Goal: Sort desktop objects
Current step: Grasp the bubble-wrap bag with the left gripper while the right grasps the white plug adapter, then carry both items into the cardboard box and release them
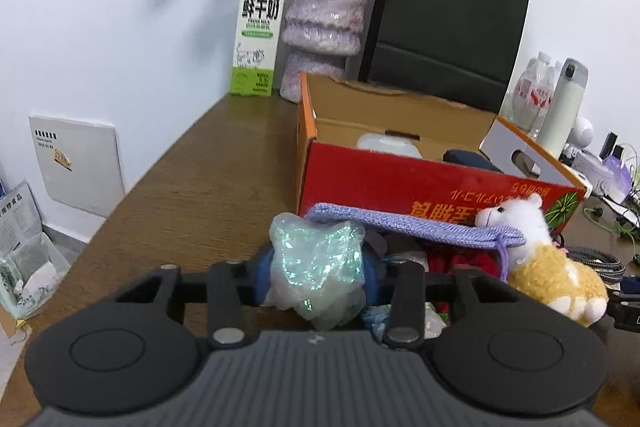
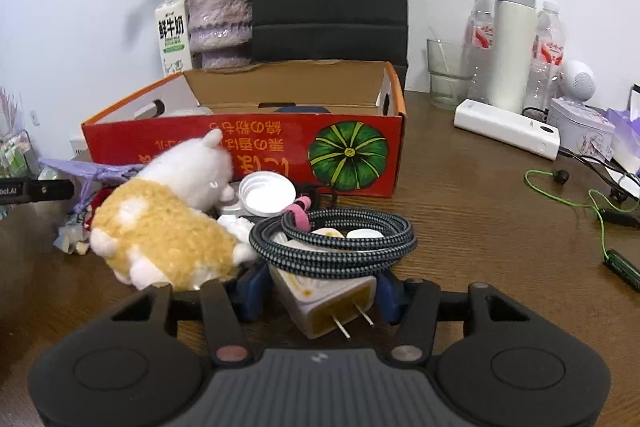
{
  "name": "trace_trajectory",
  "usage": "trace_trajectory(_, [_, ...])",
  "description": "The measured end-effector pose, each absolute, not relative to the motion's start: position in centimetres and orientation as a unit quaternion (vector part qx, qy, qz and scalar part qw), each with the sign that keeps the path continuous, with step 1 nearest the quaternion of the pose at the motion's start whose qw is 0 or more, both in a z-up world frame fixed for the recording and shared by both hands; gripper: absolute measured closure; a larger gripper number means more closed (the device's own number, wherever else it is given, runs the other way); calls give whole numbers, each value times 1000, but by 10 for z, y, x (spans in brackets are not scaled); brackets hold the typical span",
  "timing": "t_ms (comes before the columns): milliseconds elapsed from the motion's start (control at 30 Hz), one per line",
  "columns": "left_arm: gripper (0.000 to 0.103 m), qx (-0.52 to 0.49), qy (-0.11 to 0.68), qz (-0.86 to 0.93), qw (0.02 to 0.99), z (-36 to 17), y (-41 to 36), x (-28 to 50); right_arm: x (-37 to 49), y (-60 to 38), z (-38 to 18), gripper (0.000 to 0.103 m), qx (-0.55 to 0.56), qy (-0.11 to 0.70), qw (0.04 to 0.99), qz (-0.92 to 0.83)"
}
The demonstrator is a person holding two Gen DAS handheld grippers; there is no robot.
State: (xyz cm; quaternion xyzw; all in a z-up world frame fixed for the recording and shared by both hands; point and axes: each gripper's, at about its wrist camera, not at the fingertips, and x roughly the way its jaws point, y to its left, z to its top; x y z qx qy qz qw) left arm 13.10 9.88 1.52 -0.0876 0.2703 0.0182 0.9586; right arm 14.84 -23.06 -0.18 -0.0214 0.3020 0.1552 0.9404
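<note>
My left gripper [image 1: 318,277] is shut on a crumpled iridescent plastic wrapper [image 1: 320,267], held in front of a purple knit pouch [image 1: 416,227]. My right gripper [image 2: 322,285] is shut on a white charger plug [image 2: 332,301] with a coiled braided cable [image 2: 332,239] on top. A yellow-and-white plush alpaca [image 1: 548,263] lies between them; it also shows in the right wrist view [image 2: 168,223]. The red-and-orange cardboard box [image 1: 420,183] stands open behind the pile, also in the right wrist view [image 2: 256,143], with a few items inside.
A milk carton [image 1: 258,31], fuzzy purple vase [image 1: 324,27] and black paper bag [image 1: 448,23] stand at the back. A white jar lid [image 2: 266,193], power bank [image 2: 506,129], thermos [image 2: 512,43], bottles, glass [image 2: 444,75] and green earphone cable [image 2: 592,203] are at the right.
</note>
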Motion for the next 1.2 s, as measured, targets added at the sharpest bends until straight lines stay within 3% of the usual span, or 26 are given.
trace_trajectory(667, [63,-101,199,-24,974,49,65,66,100,-256,47,50,68,198,965,160])
trace_trajectory(1200, [63,-92,151,-51,983,109,42,104,130,-213,89,50,15,179,968,175])
